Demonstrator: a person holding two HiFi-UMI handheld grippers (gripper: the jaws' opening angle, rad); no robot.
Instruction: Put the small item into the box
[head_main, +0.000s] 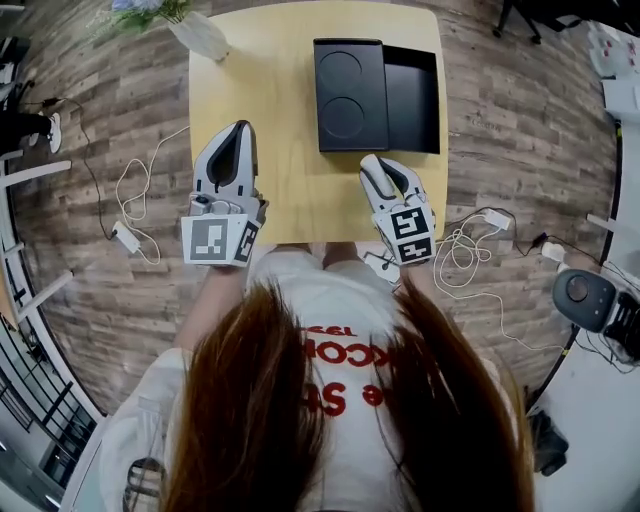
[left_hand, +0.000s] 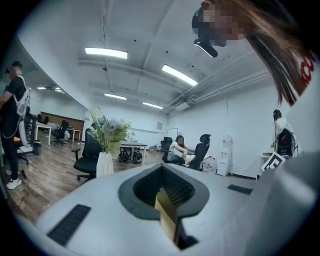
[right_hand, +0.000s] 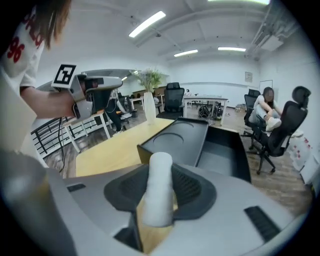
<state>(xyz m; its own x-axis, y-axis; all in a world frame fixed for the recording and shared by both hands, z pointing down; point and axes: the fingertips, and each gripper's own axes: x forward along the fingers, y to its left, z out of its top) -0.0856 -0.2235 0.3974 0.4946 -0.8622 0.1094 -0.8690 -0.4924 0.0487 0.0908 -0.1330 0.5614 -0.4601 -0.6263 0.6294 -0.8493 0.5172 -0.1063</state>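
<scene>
My right tool (head_main: 381, 166) is closed on the small item (right_hand: 158, 191), a white, round-ended cylinder that stands up between the two dark pads and fills the gap between them. Under it, through the slot, I see the yellow tabletop (head_main: 280, 150). The item is not in the box (head_main: 350, 60). It sits in my tool over the near part of the tabletop, close to the box's near edge and a little to its right half.

The box is black and lies at the far side of the tabletop. Its left part is a raised panel with two round recesses, one behind the other, and its right part is a deeper open compartment.

My left tool (head_main: 238, 135) is over the left side of the tabletop, well apart from the box. Its jaws are drawn together with nothing between them, and only a thin yellow sliver shows at the slot.

A white vase (head_main: 203, 35) with flowers stands at the far left corner.
</scene>
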